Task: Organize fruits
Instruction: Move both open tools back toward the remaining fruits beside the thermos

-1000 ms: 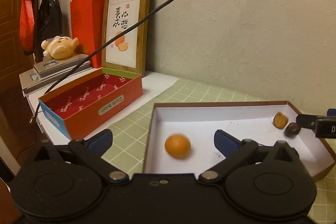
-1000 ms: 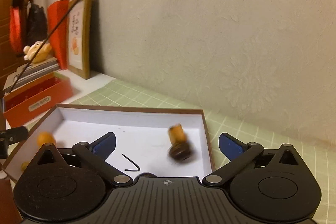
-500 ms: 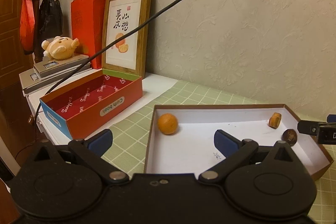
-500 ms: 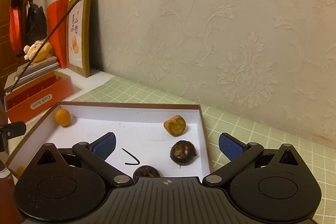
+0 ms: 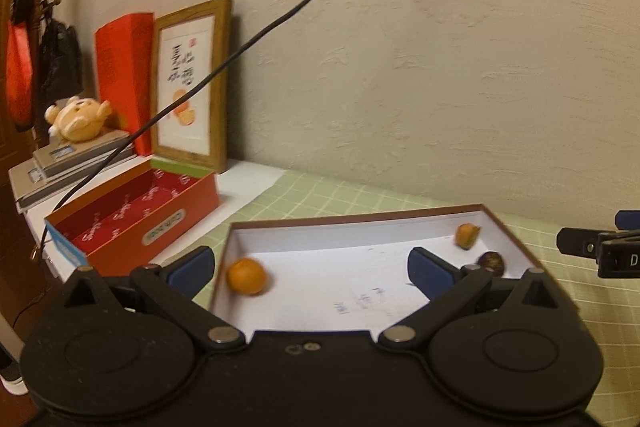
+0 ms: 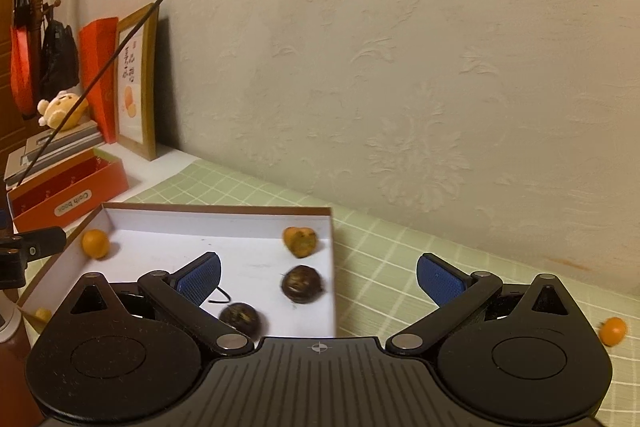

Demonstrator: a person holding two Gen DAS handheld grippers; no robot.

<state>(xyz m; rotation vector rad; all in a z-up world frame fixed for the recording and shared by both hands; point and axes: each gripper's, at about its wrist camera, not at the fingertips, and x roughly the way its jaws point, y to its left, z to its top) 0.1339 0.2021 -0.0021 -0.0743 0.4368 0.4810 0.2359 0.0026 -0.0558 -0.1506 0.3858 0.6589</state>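
Note:
A shallow white box (image 5: 360,223) (image 6: 216,213) lies on the green checked tablecloth. In it are a small orange (image 5: 246,275) (image 6: 95,243) at its left wall, a cut orange piece (image 5: 466,235) (image 6: 300,241) in the far right corner and two dark round fruits (image 6: 301,283) (image 6: 241,318); one of these shows in the left wrist view (image 5: 491,261). My left gripper (image 5: 310,267) is open and empty over the box's near left part. My right gripper (image 6: 318,277) is open and empty over the box's right edge. Another small orange (image 6: 612,331) lies on the cloth at the right.
An open red box (image 5: 132,211) (image 6: 68,193) stands to the left, with a framed picture (image 5: 192,83), a red folder (image 5: 124,79), stacked books and a plush toy (image 5: 78,119) behind it. A black cable (image 5: 240,51) crosses overhead. The wall runs close behind the table.
Both grippers have pulled back and shifted right. The small orange has rolled from the box's middle to its left wall. A second dark fruit and an orange on the cloth have come into view.

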